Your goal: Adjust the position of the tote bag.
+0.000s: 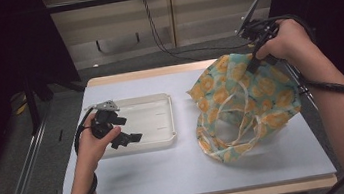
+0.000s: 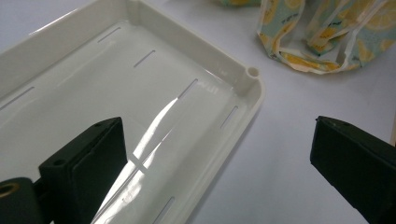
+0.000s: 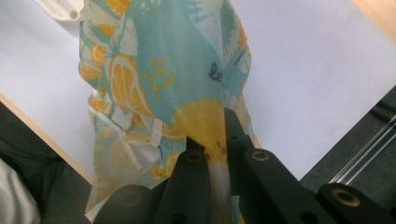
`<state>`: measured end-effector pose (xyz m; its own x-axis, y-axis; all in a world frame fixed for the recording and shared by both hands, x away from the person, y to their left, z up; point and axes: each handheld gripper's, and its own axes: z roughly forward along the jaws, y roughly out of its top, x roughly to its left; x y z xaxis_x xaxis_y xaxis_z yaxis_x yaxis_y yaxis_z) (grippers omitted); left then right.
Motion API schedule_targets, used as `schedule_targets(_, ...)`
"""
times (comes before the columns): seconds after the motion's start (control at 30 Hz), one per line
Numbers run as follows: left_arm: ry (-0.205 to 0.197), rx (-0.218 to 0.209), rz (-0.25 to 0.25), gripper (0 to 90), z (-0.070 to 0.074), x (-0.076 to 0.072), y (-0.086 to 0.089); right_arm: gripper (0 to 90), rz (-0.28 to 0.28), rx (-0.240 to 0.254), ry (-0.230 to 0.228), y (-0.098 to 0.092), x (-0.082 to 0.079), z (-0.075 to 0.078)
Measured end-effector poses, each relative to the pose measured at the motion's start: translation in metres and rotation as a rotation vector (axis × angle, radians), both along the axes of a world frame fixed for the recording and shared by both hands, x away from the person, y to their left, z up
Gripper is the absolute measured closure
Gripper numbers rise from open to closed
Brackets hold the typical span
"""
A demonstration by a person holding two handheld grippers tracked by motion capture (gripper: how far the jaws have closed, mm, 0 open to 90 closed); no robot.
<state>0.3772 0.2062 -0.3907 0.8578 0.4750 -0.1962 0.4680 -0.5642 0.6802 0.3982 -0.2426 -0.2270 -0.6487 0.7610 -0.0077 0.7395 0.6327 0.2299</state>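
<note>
A cloth bag (image 1: 244,102) printed with orange slices on teal lies at the right of the table, its handles and mouth toward the front. My right gripper (image 1: 255,58) is shut on the bag's far upper edge and lifts that part off the table. In the right gripper view the jaws pinch the fabric (image 3: 205,121), and the bag hangs away from them. My left gripper (image 1: 127,139) is open over the near left part of a white plastic tray (image 1: 165,140). In the left gripper view the tray (image 2: 243,98) is empty and the jaws stand wide apart over its near corner.
The table has a white top (image 1: 170,173) with a wooden edge. A black cable (image 1: 162,37) hangs behind the table. Dark curtains stand at both sides, and a metal rail (image 1: 20,182) runs along the floor at the left.
</note>
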Motion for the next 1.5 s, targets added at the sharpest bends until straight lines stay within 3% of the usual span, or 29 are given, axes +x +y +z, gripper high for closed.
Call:
schedule_targets(0.03, 0.0, 0.003, 0.0, 3.5, 0.0, 0.0, 0.0, 90.0, 0.03, -0.002, -0.002, 0.001, 0.0, 0.001)
schedule_targets(0.07, 0.004, 0.005, 0.001, 3.5, 0.0, 0.0, -0.002, 90.0, 0.106, -0.005, -0.011, 0.004, 0.0, 0.005)
schedule_targets(0.2, 0.0, 0.006, -0.004, 3.5, -0.001, 0.0, -0.002, 90.0, 0.244, -0.009, -0.017, 0.011, -0.001, 0.011)
schedule_targets(0.23, -0.001, 0.006, -0.004, 3.5, -0.001, 0.0, -0.003, 90.0, 0.244, -0.009, -0.017, 0.011, -0.001, 0.011)
schedule_targets(0.27, 0.001, 0.008, -0.006, 3.5, -0.001, 0.0, -0.003, 90.0, 0.324, -0.017, -0.016, 0.017, -0.001, 0.01)
schedule_targets(0.53, -0.002, 0.008, -0.002, 3.5, -0.001, 0.0, -0.002, 90.0, 0.458, -0.056, 0.0, 0.032, 0.004, -0.005)
schedule_targets(0.87, 0.001, 0.011, -0.001, 3.5, -0.003, 0.001, -0.003, 90.0, 0.582, -0.092, -0.04, 0.041, 0.009, -0.006)
schedule_targets(1.03, 0.001, 0.01, -0.001, 3.5, -0.002, 0.001, -0.004, 90.0, 0.581, -0.087, -0.039, 0.046, 0.011, -0.009)
schedule_targets(1.13, -0.004, 0.011, -0.003, 3.5, -0.001, 0.0, -0.003, 88.9, 0.545, -0.078, -0.044, 0.047, 0.011, -0.009)
schedule_targets(1.2, -0.004, 0.008, -0.006, 3.5, -0.001, 0.0, -0.003, 72.9, 0.471, -0.057, -0.056, 0.046, 0.011, -0.008)
schedule_targets(1.23, -0.006, 0.008, -0.003, 3.5, -0.001, 0.0, -0.003, 71.2, 0.45, -0.061, -0.058, 0.045, 0.01, -0.007)
schedule_targets(1.27, -0.007, 0.008, -0.003, 3.5, -0.001, 0.0, -0.002, 60.4, 0.388, -0.053, -0.064, 0.042, 0.01, -0.006)
schedule_targets(1.3, -0.006, 0.008, -0.004, 3.5, 0.0, 0.0, -0.002, 60.4, 0.388, -0.053, -0.064, 0.042, 0.01, -0.006)
schedule_targets(1.37, -0.003, 0.009, -0.006, 3.5, -0.001, 0.001, -0.003, 51.8, 0.291, -0.018, -0.06, 0.037, 0.008, -0.004)
schedule_targets(1.4, -0.001, 0.014, -0.01, 3.5, 0.0, 0.001, -0.003, 51.8, 0.291, -0.018, -0.06, 0.037, 0.008, -0.004)
schedule_targets(1.43, -0.001, 0.013, -0.005, 3.5, -0.001, 0.001, -0.004, 42.7, 0.224, -0.008, -0.054, 0.033, 0.007, -0.002)
schedule_targets(1.5, -0.003, 0.019, -0.009, 3.5, -0.001, 0.001, -0.005, 41.0, 0.209, -0.005, -0.043, 0.032, 0.007, -0.002)
